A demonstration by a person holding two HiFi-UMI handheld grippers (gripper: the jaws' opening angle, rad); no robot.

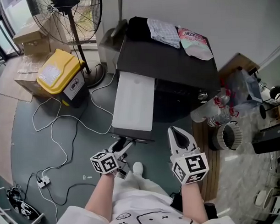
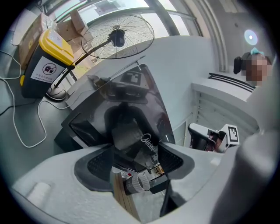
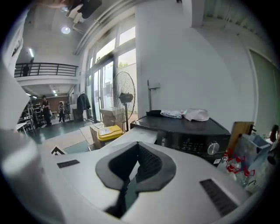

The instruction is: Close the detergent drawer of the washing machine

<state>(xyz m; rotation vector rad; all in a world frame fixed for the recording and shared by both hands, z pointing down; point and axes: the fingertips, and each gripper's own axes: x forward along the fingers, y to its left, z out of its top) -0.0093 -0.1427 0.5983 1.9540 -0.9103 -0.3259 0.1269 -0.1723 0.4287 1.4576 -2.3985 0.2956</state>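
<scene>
One task object: detergent drawer (image 1: pixel 133 102), white, pulled far out from the left front of the black washing machine (image 1: pixel 175 66), front end toward the person. Just before that end, left gripper (image 1: pixel 122 147), jaws spread wide on nothing, with the machine's dark front visible between them; likely posed so to set a jaw flat against the drawer face, no pinch being needed for a push. To the right, apart from the drawer, right gripper (image 1: pixel 174 131), jaws closed together and empty; judged idle, kept clear of the drawer's path. Further out: folded cloths (image 1: pixel 164 31) at the back of the machine top, out of the way; plastic bottles (image 1: pixel 214 112) beside the machine at right; yellow bin (image 1: pixel 59 70) and standing fan (image 1: pixel 66 2) on the floor at left
</scene>
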